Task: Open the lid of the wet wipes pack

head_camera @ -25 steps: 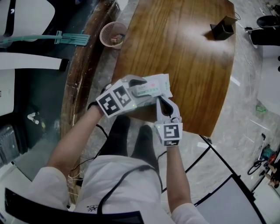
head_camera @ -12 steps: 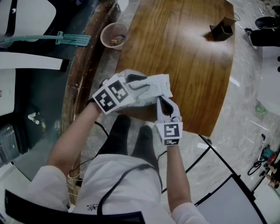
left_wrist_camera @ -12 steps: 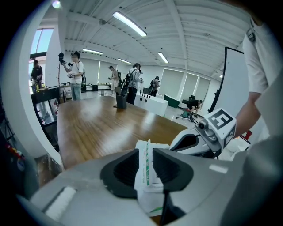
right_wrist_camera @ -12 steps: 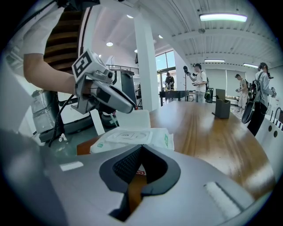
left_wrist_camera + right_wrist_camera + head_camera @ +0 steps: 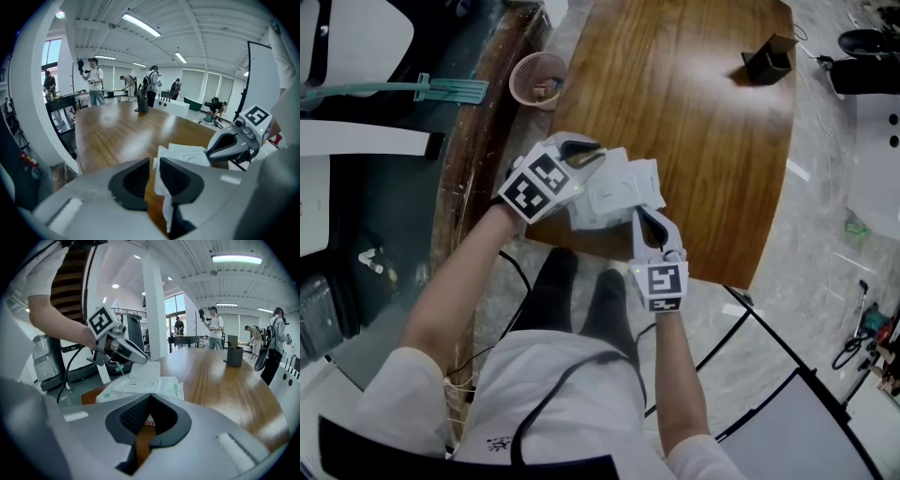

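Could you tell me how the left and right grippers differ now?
The left gripper has jaws closing around the raised lid, a gap showing; the right gripper is shut on the pack at its near edge. The left reaches in sideways, the right straight ahead. Both bear marker cubes.

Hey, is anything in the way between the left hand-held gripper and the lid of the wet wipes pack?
Nothing visible. The lid stands flipped up, its white edge between the closing jaws of the left hand-held gripper. The right hand-held gripper pinches the wet wipes pack at its near edge, clear of the lid.
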